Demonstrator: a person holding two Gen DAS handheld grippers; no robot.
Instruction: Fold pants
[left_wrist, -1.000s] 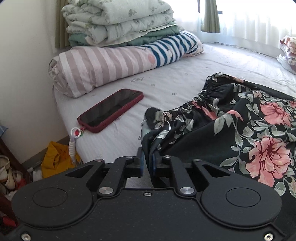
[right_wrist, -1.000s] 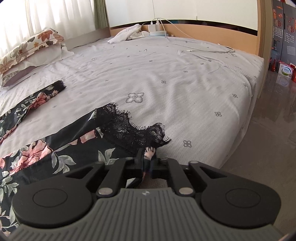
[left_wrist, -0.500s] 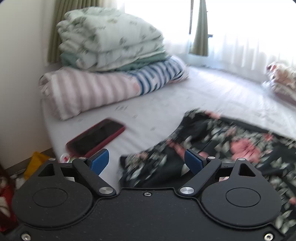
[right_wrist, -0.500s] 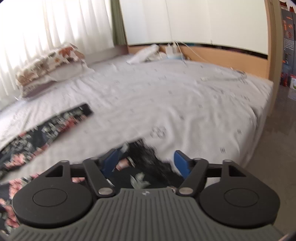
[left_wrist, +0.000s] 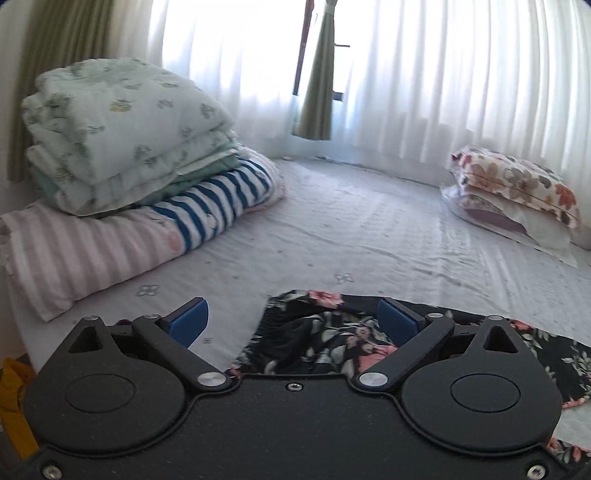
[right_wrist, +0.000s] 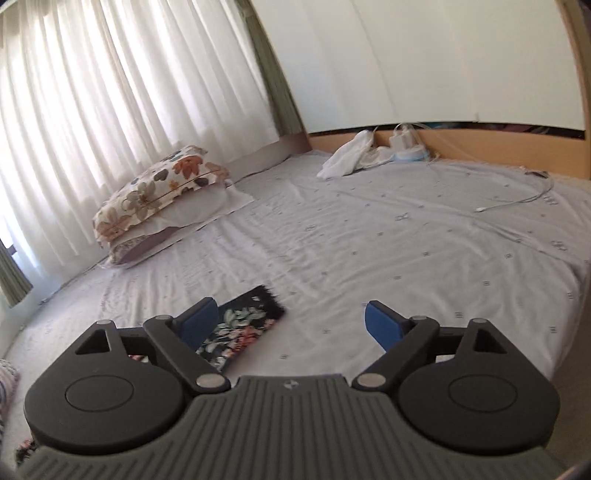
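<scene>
1. Pants (left_wrist: 332, 339), black with a pink and green floral print, lie flat on the bed (left_wrist: 369, 229), close in front of both tongs; the elastic waist end sits between the spread blue pads of the left tongs (left_wrist: 291, 321)
2. Left tongs are released, jaws wide apart, gripping nothing
3. Right tongs (right_wrist: 290, 321) are likewise released and hold nothing; a pant leg end with a black lace hem (right_wrist: 271, 297) shows just past the left pad
4. Farther off, on the left side of the bed, a striped rolled duvet (left_wrist: 110, 236) carries a stack of folded pale quilts (left_wrist: 122, 129)
5. Two floral pillows (right_wrist: 162, 192) lie stacked by the white curtains (right_wrist: 129, 92)
6. At the far wooden headboard sit a white cloth (right_wrist: 347, 158) and a charger with a cable (right_wrist: 517, 199)
</scene>
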